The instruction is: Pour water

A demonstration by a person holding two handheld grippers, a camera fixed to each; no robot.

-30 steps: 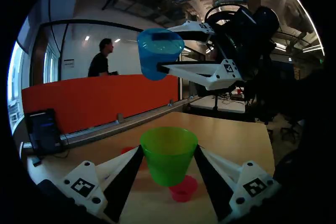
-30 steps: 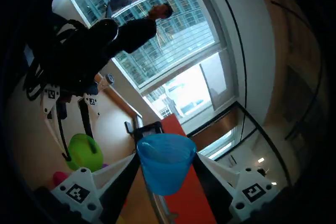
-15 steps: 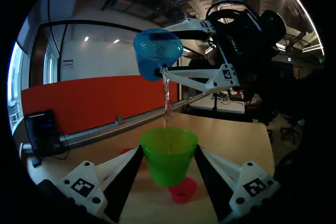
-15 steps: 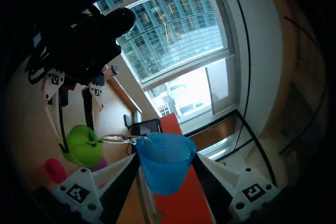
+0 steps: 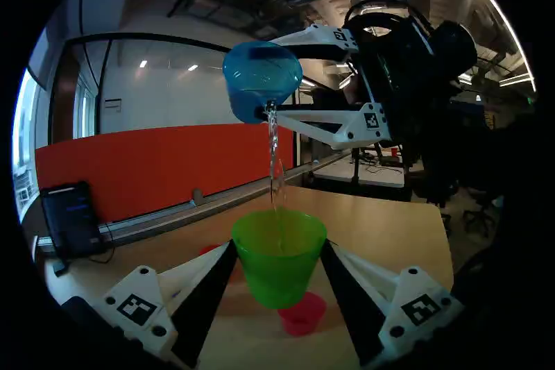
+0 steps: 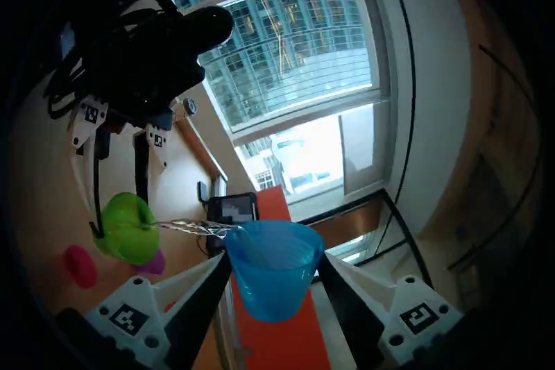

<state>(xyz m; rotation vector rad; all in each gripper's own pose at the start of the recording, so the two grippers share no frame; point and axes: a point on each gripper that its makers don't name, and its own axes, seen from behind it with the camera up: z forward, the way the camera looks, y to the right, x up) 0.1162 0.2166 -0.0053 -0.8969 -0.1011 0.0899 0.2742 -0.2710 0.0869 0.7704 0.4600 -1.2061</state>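
The right gripper [image 5: 274,80], clamping the tilted blue cup [image 5: 255,73] (upper centre), is pouring water [image 5: 272,162] straight down into the green cup [image 5: 279,267], which the left gripper [image 5: 277,250] is gripping directly below.

- Clamped an upright green cup [image 5: 279,269] between the 2 fingers of the left gripper [image 5: 277,248], over a wooden table [image 5: 388,224].
- Held a tilted blue cup [image 5: 258,75] higher up in the right gripper [image 5: 272,78].
- Poured a thin water stream [image 5: 272,162] from blue rim into green.
- Showed 1 small pink dish [image 5: 302,313] on the tabletop below.
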